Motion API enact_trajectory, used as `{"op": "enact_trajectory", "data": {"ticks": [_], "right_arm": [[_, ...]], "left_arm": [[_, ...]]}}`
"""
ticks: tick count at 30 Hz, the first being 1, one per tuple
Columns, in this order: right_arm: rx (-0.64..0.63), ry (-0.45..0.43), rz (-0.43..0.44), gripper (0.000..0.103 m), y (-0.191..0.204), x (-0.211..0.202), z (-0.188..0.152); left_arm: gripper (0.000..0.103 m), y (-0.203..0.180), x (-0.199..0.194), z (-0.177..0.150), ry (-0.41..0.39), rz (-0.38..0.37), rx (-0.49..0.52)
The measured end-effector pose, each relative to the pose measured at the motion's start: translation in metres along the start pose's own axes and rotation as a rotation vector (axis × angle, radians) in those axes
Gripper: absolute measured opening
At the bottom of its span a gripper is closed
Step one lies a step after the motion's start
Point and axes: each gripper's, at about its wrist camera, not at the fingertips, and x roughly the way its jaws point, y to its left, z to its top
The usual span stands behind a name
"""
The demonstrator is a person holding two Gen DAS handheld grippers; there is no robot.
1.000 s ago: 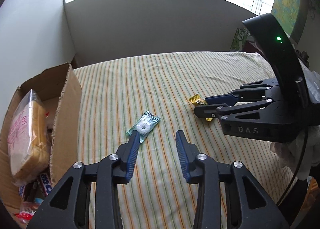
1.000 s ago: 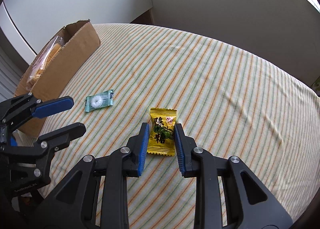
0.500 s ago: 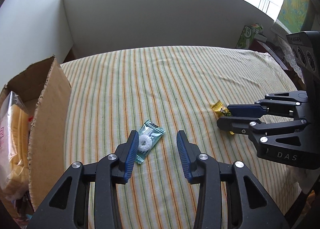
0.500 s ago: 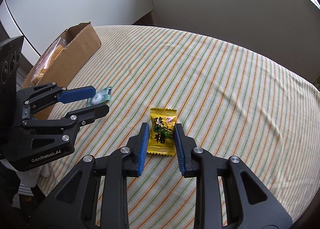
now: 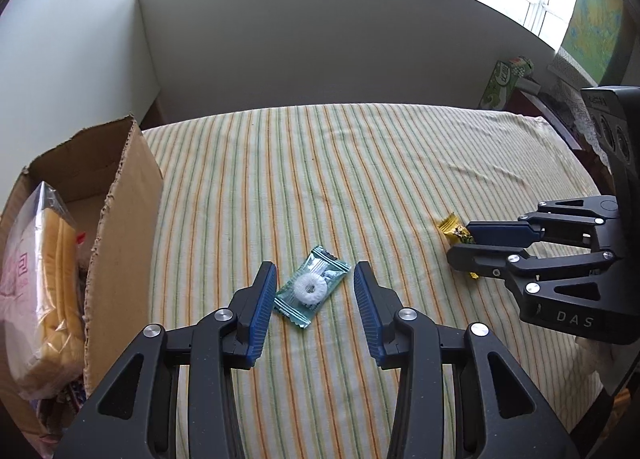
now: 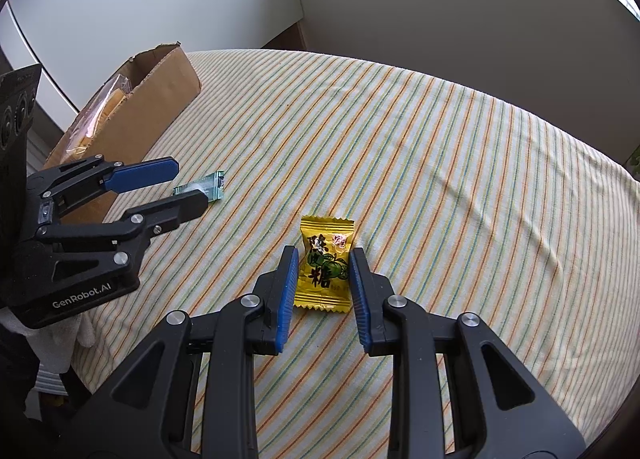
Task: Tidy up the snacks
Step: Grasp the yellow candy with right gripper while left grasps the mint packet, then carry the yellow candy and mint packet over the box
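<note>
A green-wrapped ring candy (image 5: 311, 287) lies on the striped tablecloth, between the open jaws of my left gripper (image 5: 315, 279); neither pad touches it. It also shows in the right wrist view (image 6: 204, 189), partly behind the left gripper (image 6: 182, 189). A yellow candy packet (image 6: 326, 263) lies flat between the open jaws of my right gripper (image 6: 324, 259), the pads close beside its edges. In the left wrist view the right gripper (image 5: 460, 241) covers most of the yellow packet (image 5: 450, 226). A cardboard box (image 5: 120, 219) at the left holds bagged snacks (image 5: 36, 279).
The striped tablecloth (image 5: 320, 163) covers the table up to a white wall behind. The box also shows in the right wrist view (image 6: 148, 119). A green carton (image 5: 505, 83) stands at the far right beyond the table edge.
My left gripper has moved forward and right so the green candy now lies between its jaws. The right gripper stays around the yellow packet.
</note>
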Motion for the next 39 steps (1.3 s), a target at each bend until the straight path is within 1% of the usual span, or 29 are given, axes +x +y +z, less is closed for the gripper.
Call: {"op": "enact_trajectory", "data": {"ticks": [1,6,8,9,11,13,17,19,21,22,27,31,35,39], "right_arm": [[0.001,-0.001,0.002,0.026,0.000,0.000,0.000],[0.002,-0.005,0.009,0.026,-0.002,0.000,0.000],[0.003,-0.007,0.012,0.026,-0.003,-0.001,-0.001],[0.003,-0.007,0.011,0.026,-0.003,-0.001,-0.001],[0.003,-0.008,0.011,0.026,-0.002,-0.001,0.000],[0.004,-0.009,0.009,0.026,-0.002,-0.001,0.000],[0.001,-0.008,0.001,0.026,-0.002,0.000,0.001],[-0.002,-0.007,-0.001,0.026,-0.001,0.001,0.001],[-0.001,-0.007,-0.002,0.026,-0.001,0.002,0.001],[0.000,-0.006,-0.003,0.026,0.000,0.002,0.001],[-0.002,-0.004,-0.009,0.026,0.004,0.004,0.002],[0.011,-0.017,-0.008,0.026,0.005,0.000,0.000],[0.009,-0.041,-0.010,0.026,0.012,-0.012,-0.001],[-0.018,-0.066,-0.021,0.026,0.026,-0.025,0.002]], "left_arm": [[0.054,0.000,0.003,0.001,0.005,-0.006,-0.003],[0.054,0.000,0.016,-0.001,0.036,-0.031,-0.014],[0.053,-0.001,0.014,-0.002,0.037,-0.039,-0.008],[0.049,-0.003,0.012,-0.004,0.040,-0.053,-0.002],[0.045,-0.012,0.010,-0.007,0.047,-0.068,0.023],[0.043,-0.018,0.009,-0.009,0.043,-0.038,0.045],[0.042,-0.015,0.013,-0.004,0.048,0.000,0.021],[0.034,-0.014,0.015,-0.001,0.051,0.023,0.018],[0.024,-0.015,0.017,0.002,0.051,0.031,0.026],[0.022,-0.015,0.017,0.002,0.050,0.034,0.027],[0.019,-0.014,0.014,-0.002,0.042,0.042,0.031],[0.019,-0.012,0.006,-0.007,0.032,0.035,0.013],[0.019,-0.013,-0.009,-0.011,0.011,0.027,0.011],[0.019,-0.015,-0.034,-0.012,-0.034,0.017,0.011]]}}
